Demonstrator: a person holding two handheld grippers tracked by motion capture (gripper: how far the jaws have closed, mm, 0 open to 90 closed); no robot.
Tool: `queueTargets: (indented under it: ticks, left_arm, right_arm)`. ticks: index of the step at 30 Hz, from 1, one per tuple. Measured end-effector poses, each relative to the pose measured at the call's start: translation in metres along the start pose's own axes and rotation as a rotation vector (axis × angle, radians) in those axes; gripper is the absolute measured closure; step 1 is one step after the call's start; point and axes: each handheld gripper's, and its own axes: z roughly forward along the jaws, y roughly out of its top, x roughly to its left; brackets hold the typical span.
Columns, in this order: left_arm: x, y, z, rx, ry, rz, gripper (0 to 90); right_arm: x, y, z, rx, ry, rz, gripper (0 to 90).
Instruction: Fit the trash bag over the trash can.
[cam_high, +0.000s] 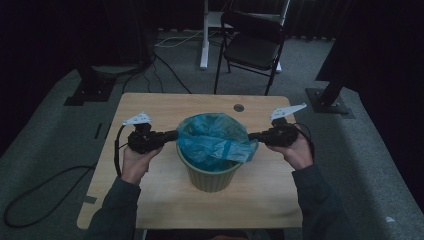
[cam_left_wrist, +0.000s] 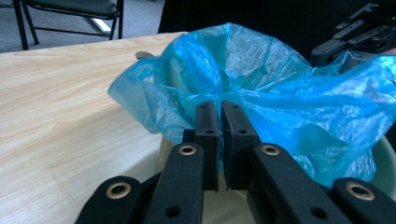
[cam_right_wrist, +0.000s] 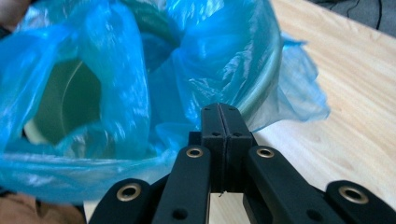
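A pale green bin (cam_high: 207, 177) stands in the middle of the wooden table (cam_high: 150, 107), lined with a blue plastic bag (cam_high: 215, 137) whose top billows loosely over the rim. My left gripper (cam_high: 175, 134) reaches the bag's left edge. In the left gripper view its jaws (cam_left_wrist: 219, 109) stand nearly together, with the blue bag (cam_left_wrist: 261, 70) film pinched at their tips. My right gripper (cam_high: 250, 135) meets the bag's right edge. In the right gripper view that gripper (cam_right_wrist: 219, 109) is pressed tight on the bag (cam_right_wrist: 116, 70) lip beside the bin's rim (cam_right_wrist: 266, 79).
A black folding chair (cam_high: 252, 42) stands beyond the table's far edge, near a white desk leg (cam_high: 204, 35). A small round hole (cam_high: 238, 107) sits in the tabletop behind the bin. Cables run across the grey floor at left. The right gripper (cam_left_wrist: 355, 32) appears past the bag.
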Motion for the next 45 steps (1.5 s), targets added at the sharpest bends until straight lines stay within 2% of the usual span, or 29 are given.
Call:
queueTargets:
  ticks: [7, 13, 20, 23, 29, 34, 36, 38, 40, 42, 45]
  left_arm:
    - [-0.005, -0.014, -0.01, 0.004, -0.005, -0.009, 87.6]
    - [-0.01, -0.026, -0.017, 0.004, -0.012, -0.019, 87.8]
    - [-0.015, -0.042, -0.019, 0.029, -0.039, -0.035, 87.9]
    - [-0.014, -0.044, -0.018, 0.026, -0.046, -0.042, 87.9]
    - [-0.01, -0.043, -0.013, 0.009, -0.042, -0.048, 87.8]
    - [-0.006, -0.036, 0.001, -0.003, -0.023, -0.049, 87.9]
    - [-0.005, -0.034, 0.004, -0.004, -0.02, -0.045, 87.9]
    - [-0.004, -0.028, 0.012, 0.0, -0.005, -0.02, 87.8]
    - [-0.003, -0.024, 0.017, 0.005, 0.004, -0.01, 87.8]
    - [-0.003, -0.023, 0.02, 0.009, 0.01, -0.006, 87.7]
    - [-0.005, -0.026, 0.028, 0.048, 0.013, 0.007, 87.0]
  right_arm:
    - [0.008, -0.012, -0.002, 0.024, 0.013, -0.003, 90.0]
    - [0.02, -0.025, -0.004, 0.045, 0.048, -0.013, 90.0]
    - [0.033, -0.032, 0.005, 0.102, 0.094, -0.047, 90.0]
    - [0.036, -0.032, 0.011, 0.107, 0.107, -0.053, 90.0]
    - [0.032, -0.031, 0.013, 0.095, 0.086, -0.041, 90.0]
    - [0.018, -0.03, 0.014, 0.057, 0.046, 0.003, 90.0]
    - [0.012, -0.03, 0.014, 0.042, 0.02, 0.022, 90.0]
    - [0.009, -0.03, 0.014, 0.036, 0.005, 0.035, 90.0]
    - [0.005, -0.03, 0.014, 0.045, -0.018, 0.041, 90.0]
    - [0.003, -0.031, 0.016, 0.066, -0.02, 0.034, 89.8]
    - [0.002, -0.032, 0.016, 0.079, -0.03, 0.031, 89.7]
